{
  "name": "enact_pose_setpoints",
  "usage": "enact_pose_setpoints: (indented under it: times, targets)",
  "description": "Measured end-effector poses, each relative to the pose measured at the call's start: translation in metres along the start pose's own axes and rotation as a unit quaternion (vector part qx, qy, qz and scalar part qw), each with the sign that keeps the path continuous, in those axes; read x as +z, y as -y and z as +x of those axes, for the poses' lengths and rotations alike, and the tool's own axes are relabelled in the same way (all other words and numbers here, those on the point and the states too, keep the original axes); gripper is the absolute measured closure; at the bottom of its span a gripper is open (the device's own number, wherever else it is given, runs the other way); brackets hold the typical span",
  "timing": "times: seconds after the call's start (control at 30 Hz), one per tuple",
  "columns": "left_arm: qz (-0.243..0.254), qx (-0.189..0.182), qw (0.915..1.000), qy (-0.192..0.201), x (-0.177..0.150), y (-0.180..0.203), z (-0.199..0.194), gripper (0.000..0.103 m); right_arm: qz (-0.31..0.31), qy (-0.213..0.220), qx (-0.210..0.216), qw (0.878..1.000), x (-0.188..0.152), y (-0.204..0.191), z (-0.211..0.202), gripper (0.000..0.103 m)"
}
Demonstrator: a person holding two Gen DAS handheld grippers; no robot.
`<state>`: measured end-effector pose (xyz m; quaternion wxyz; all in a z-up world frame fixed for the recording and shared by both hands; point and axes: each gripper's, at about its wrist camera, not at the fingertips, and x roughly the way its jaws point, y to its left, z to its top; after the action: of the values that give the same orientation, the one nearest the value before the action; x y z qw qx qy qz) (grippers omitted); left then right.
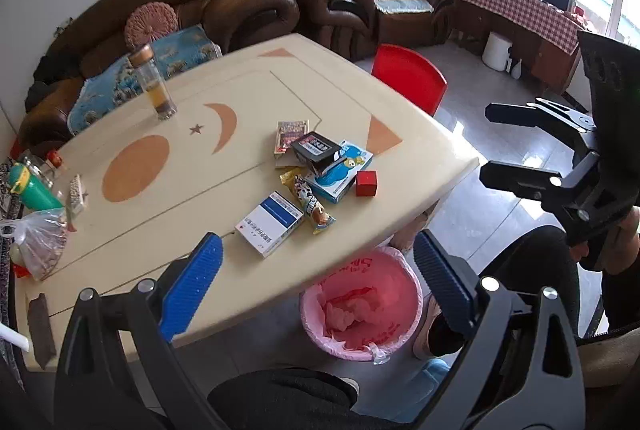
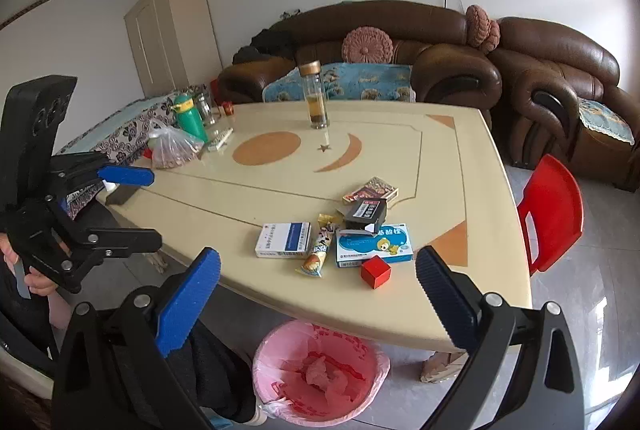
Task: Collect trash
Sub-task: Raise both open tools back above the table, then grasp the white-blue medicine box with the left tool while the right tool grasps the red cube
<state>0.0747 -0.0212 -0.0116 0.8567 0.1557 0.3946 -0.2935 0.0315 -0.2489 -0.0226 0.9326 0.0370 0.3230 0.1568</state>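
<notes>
Above the worktop (image 2: 280, 189), my claws (image 1: 316, 286) (image 2: 318, 294) gape empty; a careless grab could knock the red block (image 2: 375, 272) off.

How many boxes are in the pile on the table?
4: white-blue box at the left, cartoon box beside the red cube, black box resting on it, patterned box behind. More could be hidden underneath.

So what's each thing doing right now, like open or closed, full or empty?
left gripper: open, nothing between its fingers
right gripper: open, nothing between its fingers
pink bin: on the floor, bag-lined, crumpled trash inside
glass bottle: upright, capped, partly filled
black box: flap open, resting on the blue box
white box: closed, lying flat
snack wrapper: lying flat
red cube: near table edge
</notes>
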Motion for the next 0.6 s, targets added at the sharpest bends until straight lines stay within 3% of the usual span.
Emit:
enact_pose_setpoints:
  times: [0.6]
  targets:
    - [0.024,-0.035,0.9943,-0.097,0.000,-0.028,0.120,0.009,0.011,-0.083,0.013,0.996,-0.012,0.038,0.094,0.007]
